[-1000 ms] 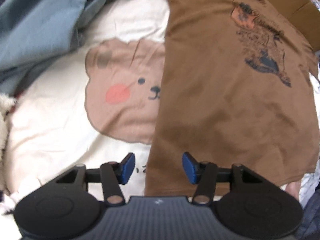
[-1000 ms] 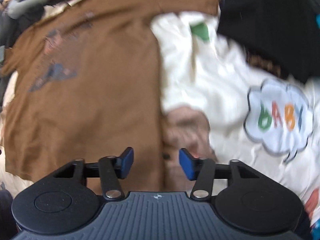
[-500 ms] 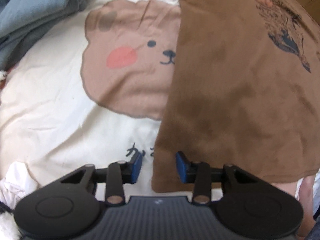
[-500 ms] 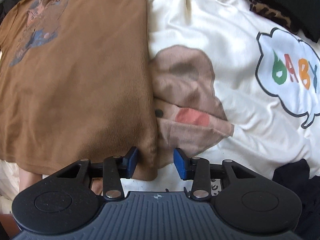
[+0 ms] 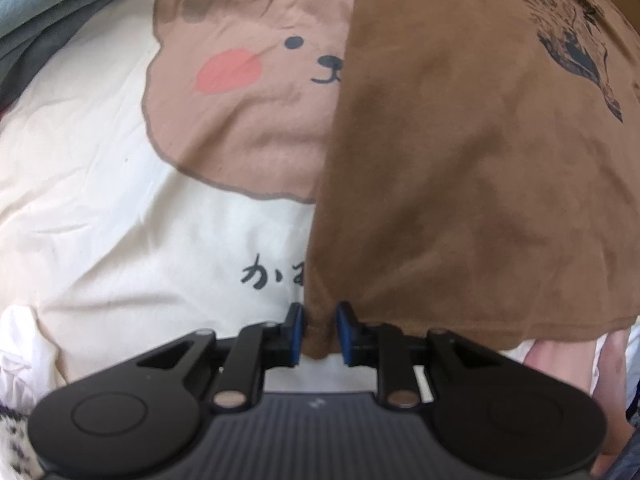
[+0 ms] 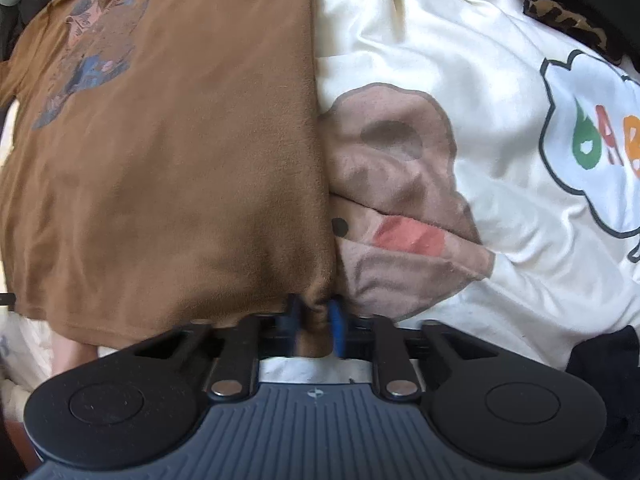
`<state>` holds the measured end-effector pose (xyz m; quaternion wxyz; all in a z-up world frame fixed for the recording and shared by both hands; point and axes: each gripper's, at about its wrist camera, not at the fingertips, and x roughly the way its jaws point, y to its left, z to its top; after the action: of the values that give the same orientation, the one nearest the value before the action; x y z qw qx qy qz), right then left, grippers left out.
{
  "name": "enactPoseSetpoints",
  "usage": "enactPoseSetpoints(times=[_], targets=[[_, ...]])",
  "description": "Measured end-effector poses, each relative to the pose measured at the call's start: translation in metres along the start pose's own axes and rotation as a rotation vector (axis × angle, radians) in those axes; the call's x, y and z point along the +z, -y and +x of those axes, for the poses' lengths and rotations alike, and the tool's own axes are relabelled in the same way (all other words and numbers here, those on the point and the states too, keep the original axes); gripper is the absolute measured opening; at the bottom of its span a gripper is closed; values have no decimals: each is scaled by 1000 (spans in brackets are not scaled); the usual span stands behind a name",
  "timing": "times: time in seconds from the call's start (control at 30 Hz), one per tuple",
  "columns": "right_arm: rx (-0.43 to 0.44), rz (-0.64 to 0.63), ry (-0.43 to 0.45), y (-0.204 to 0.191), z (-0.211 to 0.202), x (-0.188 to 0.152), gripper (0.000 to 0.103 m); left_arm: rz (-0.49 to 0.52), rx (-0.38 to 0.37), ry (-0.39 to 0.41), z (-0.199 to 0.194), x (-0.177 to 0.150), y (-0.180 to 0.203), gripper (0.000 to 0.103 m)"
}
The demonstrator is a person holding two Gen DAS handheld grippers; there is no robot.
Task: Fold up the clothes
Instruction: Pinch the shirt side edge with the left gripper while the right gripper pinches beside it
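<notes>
Brown shirt (image 5: 460, 168) lies flat on the bear quilt (image 5: 120, 208), over the bear's face. Left tongs (image 5: 319, 334) are closing on its near hem corner; right tongs (image 6: 314, 330) clamp the opposite hem corner, likely to lift the hem for a fold.

Cream bear-print duvet (image 5: 120, 208) (w/ "BABY" cloud (image 6: 592, 136))
</notes>
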<state>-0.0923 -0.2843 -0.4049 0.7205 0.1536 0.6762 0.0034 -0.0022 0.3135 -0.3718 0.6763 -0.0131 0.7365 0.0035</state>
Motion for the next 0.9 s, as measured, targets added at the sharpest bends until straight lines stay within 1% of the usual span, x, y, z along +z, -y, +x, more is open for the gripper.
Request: enactPoseSetpoints(times=[0.03,0.07,0.17,0.23,0.33,0.37,0.47,0.6,0.67,0.8,0.83,0.9], targets=[[0,-6,-5,-2,-3,0,4,-3,-4,-2,-1,-1,0,10],[-1,-11,-11,-3,-5,-1,3,-3,-8,-5,-3,-2,0,5],[-7,-45,-30,-8,-18,1,3,31,-7,-6,-21,-6,4,4],[-16,-65,-42,-9,-28,4,3,25,-19,-6,-39,-9,1,4],[-49,-84,-56,-16,-46,14,3,33,-24,1,-66,-12,-1,4],[-57,-92,-59,-12,-52,17,3,38,-24,3,-74,-12,-1,4],[-77,-110,-70,-12,-64,23,3,60,-21,3,-91,-7,5,4],[-96,-124,-101,-17,-69,27,3,73,-10,-15,-96,0,5,4],[-108,-128,-121,-26,-60,30,2,80,-2,-25,-93,-3,7,4],[-127,-134,-146,-30,-58,29,2,98,10,-32,-91,-10,10,4],[-134,-132,-148,-31,-59,19,2,99,14,-34,-91,-11,11,4],[-141,-131,-158,-33,-58,16,2,91,20,-38,-93,-12,12,4]])
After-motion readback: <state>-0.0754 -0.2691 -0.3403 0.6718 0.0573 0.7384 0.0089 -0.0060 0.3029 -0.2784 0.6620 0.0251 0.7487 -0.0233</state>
